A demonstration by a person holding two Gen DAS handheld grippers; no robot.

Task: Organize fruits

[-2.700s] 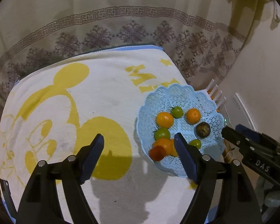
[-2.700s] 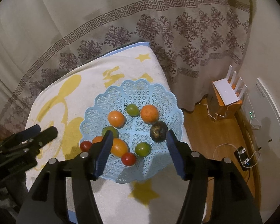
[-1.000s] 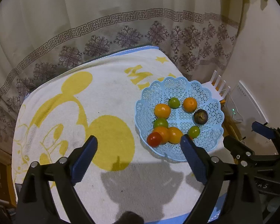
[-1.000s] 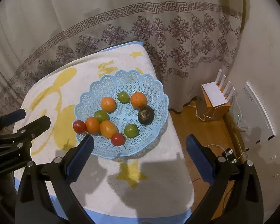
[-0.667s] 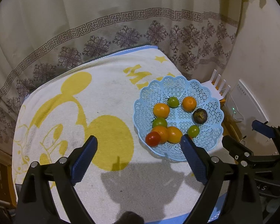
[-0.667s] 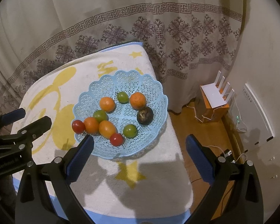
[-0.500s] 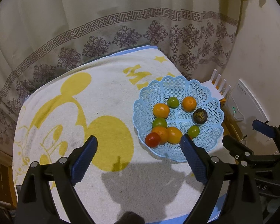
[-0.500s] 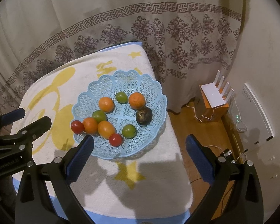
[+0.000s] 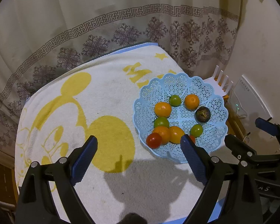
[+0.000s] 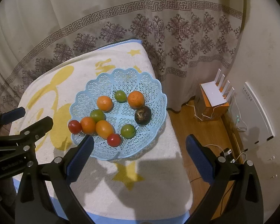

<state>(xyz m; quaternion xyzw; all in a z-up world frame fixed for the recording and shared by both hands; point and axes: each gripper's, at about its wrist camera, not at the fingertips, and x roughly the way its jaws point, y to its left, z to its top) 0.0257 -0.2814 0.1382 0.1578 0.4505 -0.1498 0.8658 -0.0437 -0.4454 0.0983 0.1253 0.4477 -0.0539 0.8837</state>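
Fruits (image 10: 104,103) are shown gathered in the lattice basket (image 10: 149,82); small, round, soft-skinned, best pinched gently across the middle; left gripper (image 9: 139,147) and right gripper (image 10: 140,144) are held wide, empty

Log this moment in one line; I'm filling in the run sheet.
left gripper: open, empty | right gripper: open, empty | fruits: all in basket | basket: on towel
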